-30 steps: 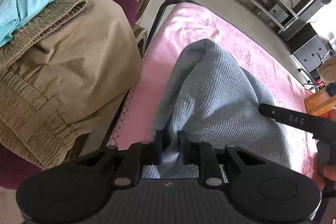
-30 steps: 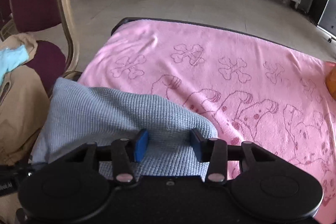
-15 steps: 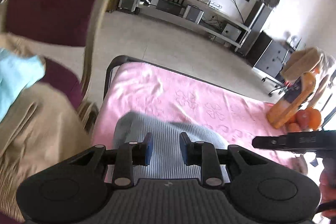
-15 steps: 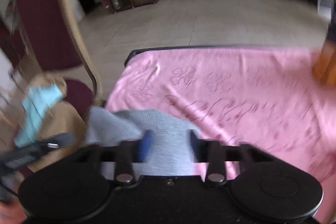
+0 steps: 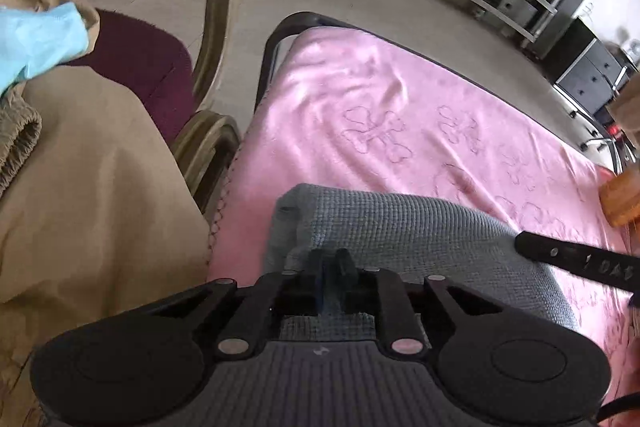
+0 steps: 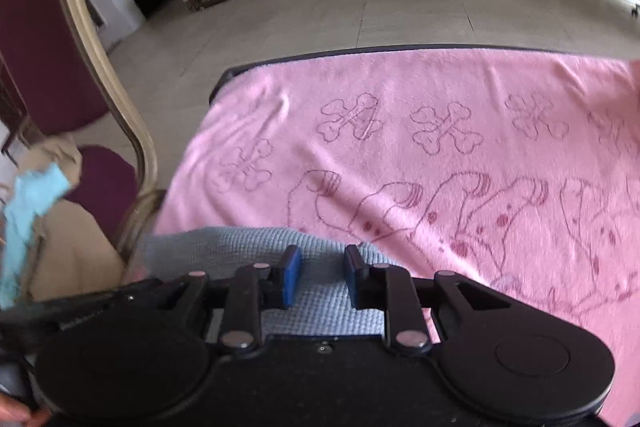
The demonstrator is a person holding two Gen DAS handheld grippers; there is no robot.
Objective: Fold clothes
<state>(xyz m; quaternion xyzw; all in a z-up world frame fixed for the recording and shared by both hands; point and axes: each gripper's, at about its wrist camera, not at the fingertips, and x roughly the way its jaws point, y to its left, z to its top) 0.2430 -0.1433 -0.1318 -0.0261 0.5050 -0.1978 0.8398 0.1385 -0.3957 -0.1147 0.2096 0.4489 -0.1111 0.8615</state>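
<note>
Both claws have swung back down toward the table since the half-second-old frames, where the views were tipped up toward the room; the blue-grey waffle-knit cloth (image 5: 400,227) now lies lower and flatter on the pink towel (image 5: 380,99) that covers the table, near its corner beside the chair (image 5: 216,7).

Apparently the cloth is being carried as a doubled panel, one claw at each end of its near edge, so that the fold lands square on the towel and does not slump. A tan garment (image 5: 92,163) and a light blue one (image 5: 36,39) wait on the chair seat, well apart from the work.

In its own view the left claw (image 5: 331,269) has just been closing further, and its blue pads stand nearly together with a thin pinch of the knit between them: it is grasping the cloth. The right claw (image 6: 318,273) narrowed earlier in the second and now holds steady; its pads stand a little apart with a band of the cloth (image 6: 248,239) running between them. Most likely it grips that band, though whether the pads press firmly the blurred picture does not settle.
</note>
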